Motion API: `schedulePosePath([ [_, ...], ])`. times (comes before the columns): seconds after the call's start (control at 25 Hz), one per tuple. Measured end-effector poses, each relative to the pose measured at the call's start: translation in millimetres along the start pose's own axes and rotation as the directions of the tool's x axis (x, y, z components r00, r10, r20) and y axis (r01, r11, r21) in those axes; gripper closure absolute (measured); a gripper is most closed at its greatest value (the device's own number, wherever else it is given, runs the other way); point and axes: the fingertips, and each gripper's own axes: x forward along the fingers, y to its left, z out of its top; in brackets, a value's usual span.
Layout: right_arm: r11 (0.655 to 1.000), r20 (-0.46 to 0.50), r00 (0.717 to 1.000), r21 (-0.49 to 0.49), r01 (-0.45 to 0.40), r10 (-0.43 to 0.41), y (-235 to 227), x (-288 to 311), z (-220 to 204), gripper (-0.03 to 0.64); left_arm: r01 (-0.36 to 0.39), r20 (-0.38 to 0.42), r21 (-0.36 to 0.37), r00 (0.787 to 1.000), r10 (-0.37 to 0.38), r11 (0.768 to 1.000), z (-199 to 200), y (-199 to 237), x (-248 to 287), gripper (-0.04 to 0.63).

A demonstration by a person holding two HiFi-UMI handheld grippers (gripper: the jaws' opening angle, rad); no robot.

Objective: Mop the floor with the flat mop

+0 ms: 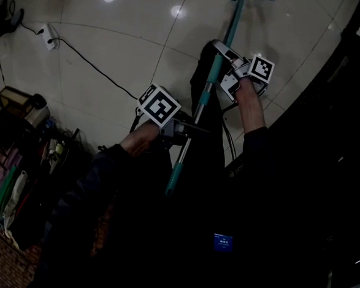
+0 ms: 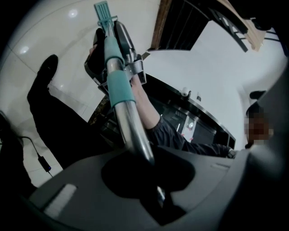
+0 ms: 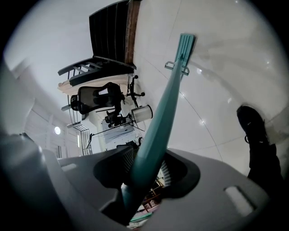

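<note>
The flat mop is teal with a silver middle stretch. The floor is white tile, grey-seamed. The left gripper and right gripper are grey, their cubes patterned in black-and-white squares.

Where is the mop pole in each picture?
Head view: the mop pole slants from top centre down to the middle.
Left gripper view: it is at centre, rising from the jaws to the top.
Right gripper view: it is at centre, slanting up right.
Shared landmark: the pale tiled floor.

The floor is glossy tile, the mop handle shiny metal with matt teal plastic sleeves.
</note>
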Motion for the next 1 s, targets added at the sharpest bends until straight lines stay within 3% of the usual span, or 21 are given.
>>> schedulePosePath([
  [0.12, 1.000, 0.005, 1.000, -0.012, -0.004, 0.004, 6.6, 1.2, 14.3, 0.433, 0.015, 0.001, 0.007, 1.000, -0.015, 1.000, 12.8, -5.8, 5.3, 0.509],
  [0.32, 1.000, 0.004, 1.000, -0.013, 0.001, -0.001, 44.6, 25.1, 126.2, 0.433, 0.035, 0.048, 0.024, 0.998, -0.037, 0.999, 126.5, -51.1, 13.2, 0.511],
  [0.52, 0.999, -0.021, 1.000, -0.050, 0.018, -0.019, 50.5, 32.7, 153.8, 0.434, 0.004, 0.031, 0.043, 0.999, -0.005, 0.999, 152.4, -52.6, 14.5, 0.512],
  [0.72, 0.997, -0.038, 0.999, -0.072, 0.005, -0.008, 53.4, 33.9, 146.2, 0.434, 0.007, 0.035, 0.047, 0.999, -0.008, 0.999, 144.4, -50.9, 13.3, 0.514],
  [1.0, 0.998, -0.050, 0.999, -0.060, -0.015, 0.012, 44.9, 21.5, 87.8, 0.433, 0.019, 0.054, 0.043, 0.998, -0.021, 0.999, 87.5, -40.3, 6.4, 0.512],
])
